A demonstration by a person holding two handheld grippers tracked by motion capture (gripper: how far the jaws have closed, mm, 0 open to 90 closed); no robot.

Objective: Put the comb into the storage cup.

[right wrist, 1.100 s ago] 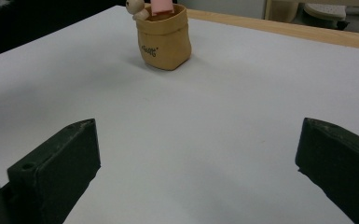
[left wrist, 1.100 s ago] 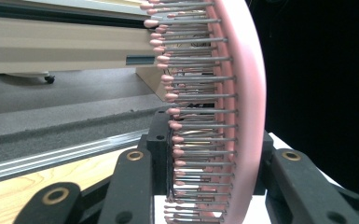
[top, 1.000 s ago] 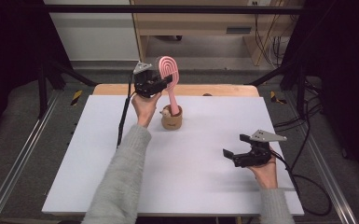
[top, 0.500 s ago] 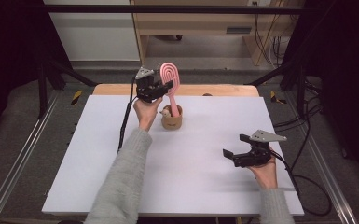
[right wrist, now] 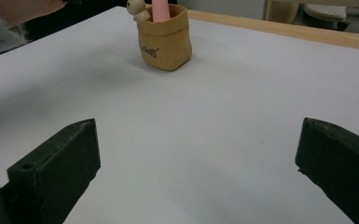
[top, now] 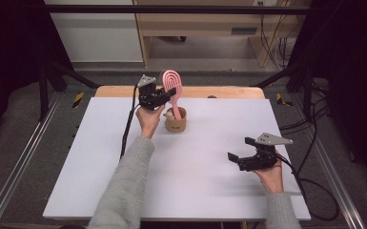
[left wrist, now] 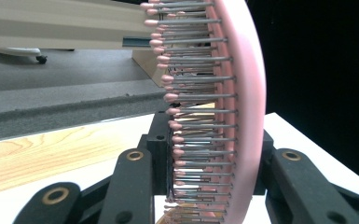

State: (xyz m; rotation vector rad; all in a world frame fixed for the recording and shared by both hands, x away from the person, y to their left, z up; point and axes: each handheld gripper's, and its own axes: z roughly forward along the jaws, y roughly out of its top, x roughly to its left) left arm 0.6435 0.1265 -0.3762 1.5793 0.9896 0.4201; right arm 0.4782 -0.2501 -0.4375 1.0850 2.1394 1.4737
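A pink hairbrush (top: 173,90) stands upright with its handle down in a small tan pouch (top: 175,120) at the back middle of the white table. My left gripper (top: 164,93) is shut on the brush just below its head; up close in the left gripper view the brush's bristles (left wrist: 200,116) and pink back sit between the black jaws. The pouch (right wrist: 165,37) holds the pink handle (right wrist: 160,9) and a small pale round-headed thing (right wrist: 136,9). My right gripper (top: 239,160) rests low at the front right, open, nothing between its fingers (right wrist: 56,163).
The white tabletop (top: 195,181) lies over a wooden board whose far edge (top: 219,91) shows behind the pouch. Black frame bars and cables run at both sides, and a wooden bench stands on the floor beyond.
My left gripper has sunk a little with the brush, whose handle now sits deeper in the pouch. The right gripper has kept still.
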